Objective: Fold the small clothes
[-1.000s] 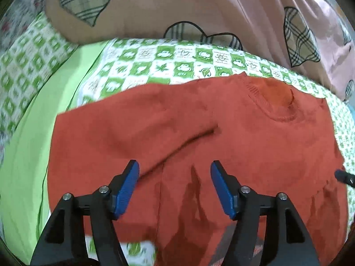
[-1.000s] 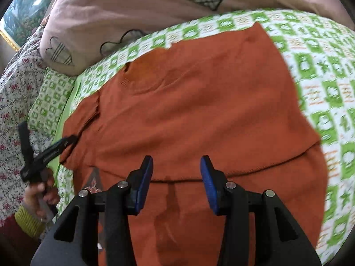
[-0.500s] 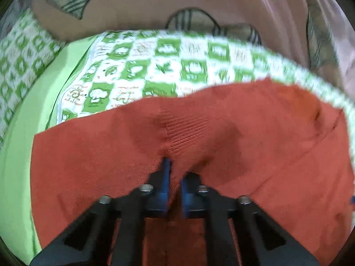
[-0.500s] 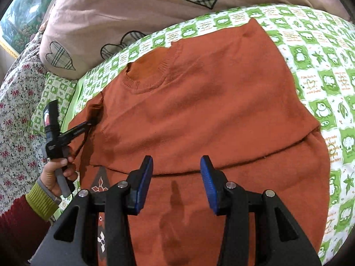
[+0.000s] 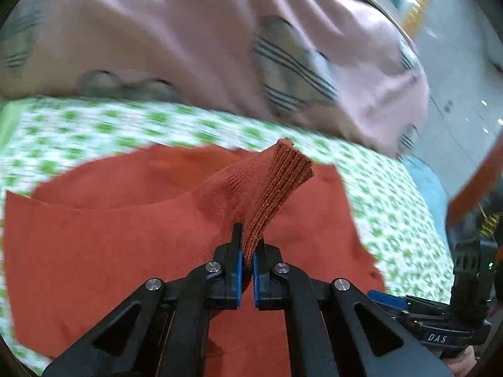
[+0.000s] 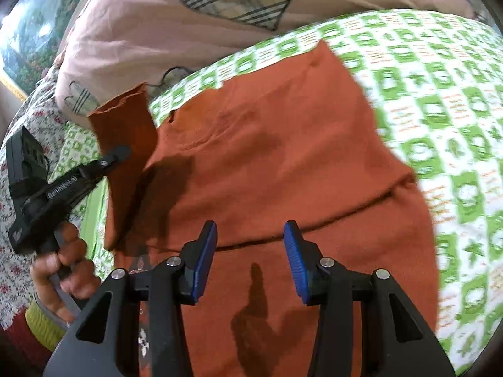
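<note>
A rust-orange knit sweater (image 6: 270, 163) lies spread on a green-and-white checked sheet (image 6: 440, 100). My left gripper (image 5: 247, 251) is shut on the ribbed cuff of the sweater's sleeve (image 5: 276, 182), which stands lifted above the sweater body (image 5: 110, 245). In the right wrist view that raised sleeve (image 6: 125, 132) hangs from the left gripper (image 6: 121, 152) at the sweater's left edge. My right gripper (image 6: 250, 251) hovers open over the lower part of the sweater, nothing between its blue pads (image 6: 204, 257).
A pink duvet with plaid hearts (image 6: 195, 22) is bunched along the far side of the bed. A floral fabric (image 6: 19, 213) lies at the left. A hand (image 6: 66, 270) with a yellow-cuffed sleeve holds the left gripper. The right gripper's body (image 5: 456, 314) shows at the left wrist view's lower right.
My left gripper went from open above the sweater to shut on the sleeve cuff, then lifted it up and swung toward the right. The right gripper shifted slightly, still open.
</note>
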`<move>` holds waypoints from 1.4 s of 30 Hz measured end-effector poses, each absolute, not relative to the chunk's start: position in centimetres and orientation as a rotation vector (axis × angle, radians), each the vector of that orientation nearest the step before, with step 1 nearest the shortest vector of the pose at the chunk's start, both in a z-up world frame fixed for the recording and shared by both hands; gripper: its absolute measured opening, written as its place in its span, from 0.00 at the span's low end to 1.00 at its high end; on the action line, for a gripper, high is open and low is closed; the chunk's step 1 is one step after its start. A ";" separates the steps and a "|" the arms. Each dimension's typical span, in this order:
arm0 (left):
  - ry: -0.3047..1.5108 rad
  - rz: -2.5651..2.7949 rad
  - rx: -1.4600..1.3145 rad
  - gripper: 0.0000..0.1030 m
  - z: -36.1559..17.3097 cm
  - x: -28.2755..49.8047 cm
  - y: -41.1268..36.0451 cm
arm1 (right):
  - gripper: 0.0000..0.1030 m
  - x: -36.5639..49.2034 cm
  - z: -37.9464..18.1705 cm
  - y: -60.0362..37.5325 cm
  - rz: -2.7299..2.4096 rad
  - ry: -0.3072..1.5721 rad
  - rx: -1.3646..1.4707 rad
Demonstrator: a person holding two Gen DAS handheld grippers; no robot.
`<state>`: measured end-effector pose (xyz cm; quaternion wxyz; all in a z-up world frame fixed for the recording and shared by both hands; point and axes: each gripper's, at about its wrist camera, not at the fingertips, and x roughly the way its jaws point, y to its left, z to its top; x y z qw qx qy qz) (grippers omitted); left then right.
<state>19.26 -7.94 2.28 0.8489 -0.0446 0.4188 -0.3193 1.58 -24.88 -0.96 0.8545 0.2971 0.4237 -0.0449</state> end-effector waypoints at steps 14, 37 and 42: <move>1.063 -0.730 0.050 0.41 -4.6 16.9 -14.3 | 0.44 -1.2 -1.0 -29.1 -0.196 0.859 0.685; 1.088 -0.140 -0.058 0.47 -5.8 18.8 13.3 | 0.33 8.8 -5.0 -26.7 -0.131 0.937 0.715; 1.025 -0.046 -0.107 0.32 -4.9 20.7 13.1 | 0.07 8.7 -0.9 -27.2 -0.090 0.779 0.714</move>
